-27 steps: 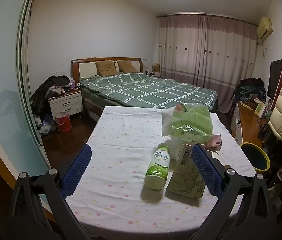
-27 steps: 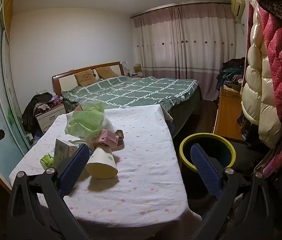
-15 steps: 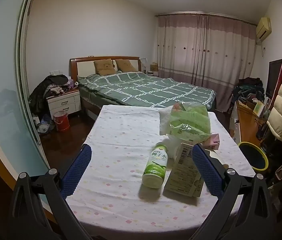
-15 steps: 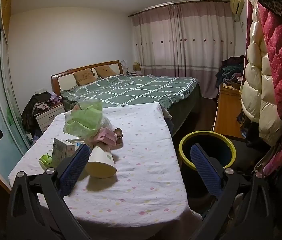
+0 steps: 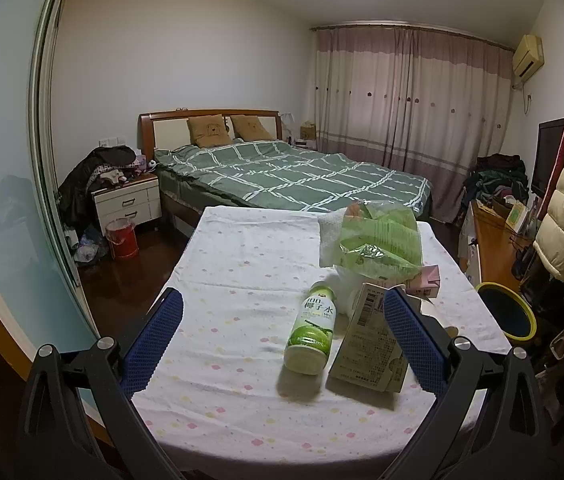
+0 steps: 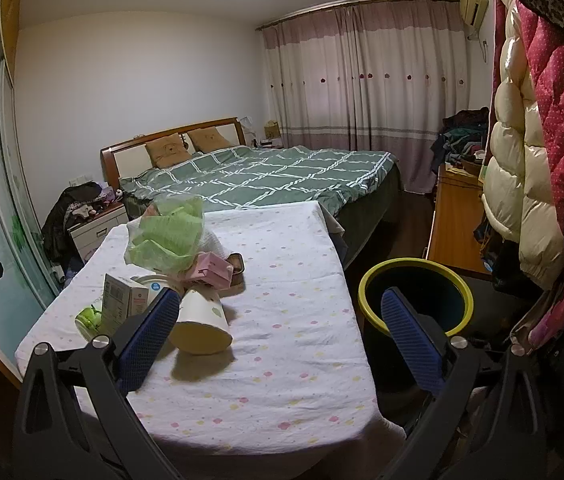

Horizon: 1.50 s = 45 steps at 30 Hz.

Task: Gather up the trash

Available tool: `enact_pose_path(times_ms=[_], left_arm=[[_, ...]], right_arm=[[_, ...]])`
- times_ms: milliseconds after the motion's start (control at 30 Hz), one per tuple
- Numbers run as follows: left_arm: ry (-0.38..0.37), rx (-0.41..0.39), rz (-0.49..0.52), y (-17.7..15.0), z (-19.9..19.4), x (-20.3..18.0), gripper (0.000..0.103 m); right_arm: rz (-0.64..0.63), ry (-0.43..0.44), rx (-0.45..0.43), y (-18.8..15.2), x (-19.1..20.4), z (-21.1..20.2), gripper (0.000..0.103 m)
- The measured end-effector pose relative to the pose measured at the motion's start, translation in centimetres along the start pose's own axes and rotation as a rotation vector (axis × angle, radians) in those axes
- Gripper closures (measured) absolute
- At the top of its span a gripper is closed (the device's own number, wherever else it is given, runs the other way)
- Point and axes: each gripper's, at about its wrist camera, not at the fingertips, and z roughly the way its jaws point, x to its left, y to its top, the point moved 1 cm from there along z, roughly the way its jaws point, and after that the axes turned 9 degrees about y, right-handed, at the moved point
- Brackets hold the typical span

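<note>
Both of your grippers hover over the near end of a table [image 5: 242, 264] draped in a white cloth with small coloured dots.

Left wrist view: your left gripper [image 5: 282, 336] stands wide, its blue pads [image 5: 154, 336] far apart and pressing on nothing. Between them, toward 2 o'clock from the view's centre, a green coconut-water bottle [image 5: 313, 328] lies on its side, cap pointing away from you. Just beside it at 3 o'clock lies a beige carton [image 5: 369, 344] with a barcode, partly behind the right-hand pad. Beyond both, at 12 o'clock from the bottle, sits a crumpled green plastic bag [image 5: 381, 240] over white paper, with a small pink carton [image 5: 427, 282] at its 4 o'clock.

Right wrist view: your right gripper [image 6: 278, 336] is likewise spread wide and empty. A tipped paper cup [image 6: 202, 320] lies next to the left-hand pad, its open mouth toward you. At 10 o'clock from the cup lie the beige carton [image 6: 120, 298] and the bottle [image 6: 90, 318]; at 12 o'clock, the pink carton [image 6: 212, 270] and green bag [image 6: 170, 236]. A dark bin with a yellow rim [image 6: 413, 268] stands on the floor off the table's right edge, at 3 o'clock from the cup, partly behind the right-hand pad.

A green-checked bed [image 6: 266, 176] fills the background.
</note>
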Motion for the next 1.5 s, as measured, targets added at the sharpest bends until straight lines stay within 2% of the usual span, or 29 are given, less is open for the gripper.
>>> enact_pose_path(times_ms=[1500], left_arm=[[-0.015,0.026,0.002,-0.4,1.2,-0.3,0.004]], right_arm=[[0.007,0.0,0.015,-0.2,-0.1,0.7,0.006]])
